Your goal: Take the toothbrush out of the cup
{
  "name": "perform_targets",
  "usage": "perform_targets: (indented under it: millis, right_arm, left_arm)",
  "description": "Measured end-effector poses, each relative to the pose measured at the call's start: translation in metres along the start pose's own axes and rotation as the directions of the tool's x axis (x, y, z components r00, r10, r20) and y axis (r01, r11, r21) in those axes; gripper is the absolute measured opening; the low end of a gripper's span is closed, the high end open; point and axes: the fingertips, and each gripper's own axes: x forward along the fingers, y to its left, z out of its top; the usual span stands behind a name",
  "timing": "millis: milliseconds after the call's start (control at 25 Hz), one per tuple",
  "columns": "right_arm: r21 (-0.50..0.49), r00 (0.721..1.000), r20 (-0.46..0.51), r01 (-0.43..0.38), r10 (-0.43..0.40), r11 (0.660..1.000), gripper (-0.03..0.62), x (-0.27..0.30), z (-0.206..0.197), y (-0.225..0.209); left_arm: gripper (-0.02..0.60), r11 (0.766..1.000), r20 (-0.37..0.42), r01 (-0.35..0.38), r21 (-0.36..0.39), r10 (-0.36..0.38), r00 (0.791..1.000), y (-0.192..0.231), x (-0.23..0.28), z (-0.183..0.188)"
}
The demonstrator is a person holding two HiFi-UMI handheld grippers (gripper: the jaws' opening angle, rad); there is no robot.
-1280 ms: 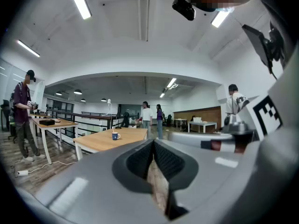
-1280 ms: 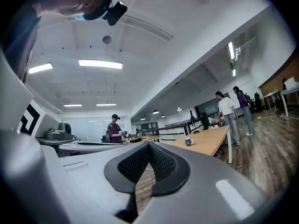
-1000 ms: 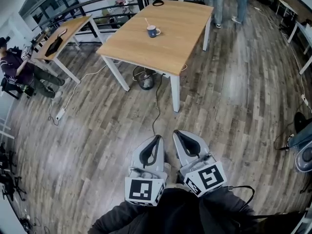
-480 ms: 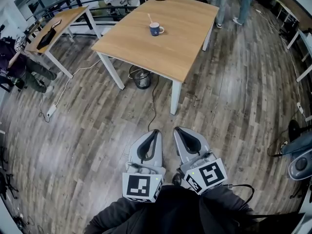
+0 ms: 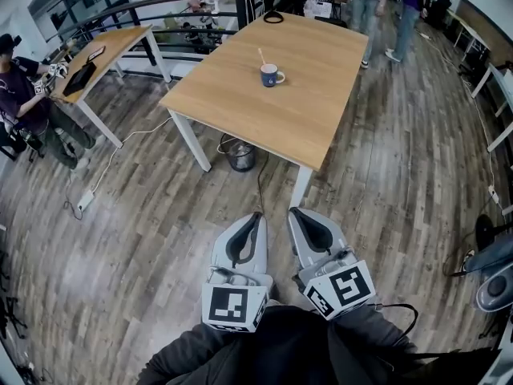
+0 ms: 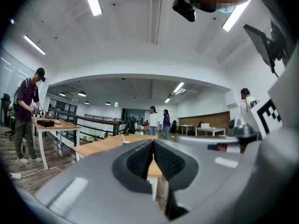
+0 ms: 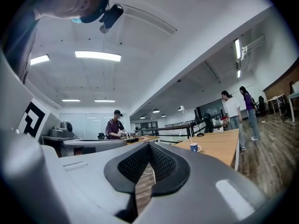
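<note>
The desk (image 5: 264,111) stands well ahead, across open floor. The left claw (image 5: 258,215) and right claw (image 5: 292,212) are held low and side by side, each pinched together on nothing. The cup (image 5: 272,74) sits mid-desk, straight ahead, about equally far from both. The toothbrush (image 5: 260,55) stands in it, its handle leaning far-left, so it likely lifts out upward.

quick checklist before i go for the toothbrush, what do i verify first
1. Toothbrush standing in the cup: ok.
2. Cup upright on the table, nothing beside it: ok.
3. Cup within reach: not ok, floor lies between the grippers and the table.
4. Left gripper empty: ok, jaws shut.
5. Right gripper ready to grasp: not ok, empty but jaws shut.
6. Walking path: not ok, a cable runs across the floor ahead.
</note>
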Motion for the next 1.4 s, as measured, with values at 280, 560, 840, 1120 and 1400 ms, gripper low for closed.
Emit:
perform_targets:
  millis: [280,560,840,1120,1400]
  right_arm:
    - [-0.004,1.0,-0.019,0.012,-0.012,1.0,0.0,0.033,-0.007,-0.003]
    - [-0.002,0.999,-0.035,0.028,-0.028,1.0,0.0,0.063,-0.013,-0.03]
    - [0.004,0.999,-0.031,0.038,-0.038,0.999,0.0,0.112,-0.006,-0.077]
    - [0.02,0.999,-0.026,0.026,-0.025,0.999,0.0,0.158,0.001,-0.133]
    - [0.038,1.0,0.0,-0.028,0.028,0.999,0.0,0.194,0.02,-0.186]
  left_arm:
    - [0.008,1.0,-0.006,0.006,-0.019,-0.006,1.0,0.028,0.019,-0.008]
    - [0.008,0.999,-0.034,0.014,-0.039,-0.015,0.999,0.043,0.058,-0.018]
    - [0.008,0.999,-0.063,-0.003,-0.042,0.0,0.998,0.064,0.122,-0.019]
    - [0.008,1.0,-0.077,0.006,-0.021,-0.008,0.997,0.067,0.194,-0.014]
    - [0.008,0.999,-0.076,-0.034,0.013,0.035,0.997,0.064,0.256,0.001]
